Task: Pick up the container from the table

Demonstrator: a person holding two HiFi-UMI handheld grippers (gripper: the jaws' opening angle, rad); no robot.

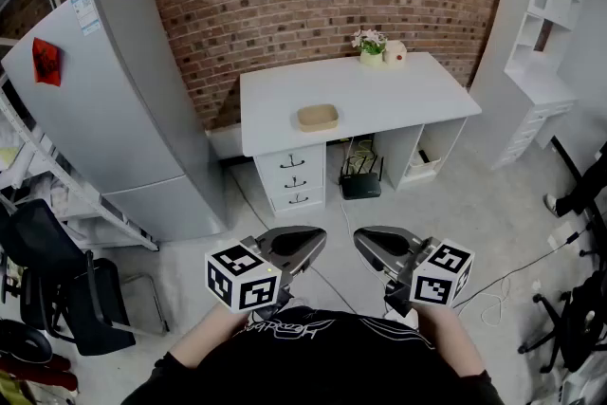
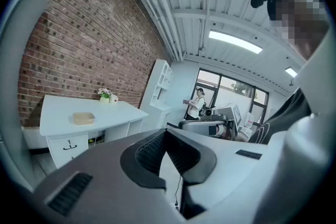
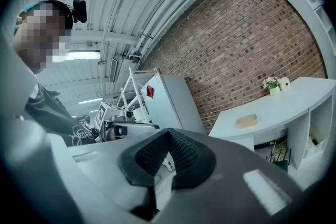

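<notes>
A shallow tan container point(image 1: 318, 117) sits near the middle of the white desk point(image 1: 408, 95) against the brick wall. It is small and distant in the left gripper view point(image 2: 84, 118) and in the right gripper view point(image 3: 247, 121). Both grippers are held close to my body, far short of the desk, over the grey floor. My left gripper point(image 1: 308, 242) has its jaws closed tip to tip with nothing between them point(image 2: 165, 131). My right gripper point(image 1: 370, 243) is likewise shut and empty point(image 3: 168, 131).
A small flower pot point(image 1: 369, 46) and a white jar point(image 1: 395, 53) stand at the desk's back right. The desk has drawers point(image 1: 293, 175) and a black box point(image 1: 360, 181) beneath. A grey fridge point(image 1: 114, 109) stands left, white shelving point(image 1: 545, 33) right, black chairs point(image 1: 57, 289) lower left. A person point(image 2: 197, 104) stands far off.
</notes>
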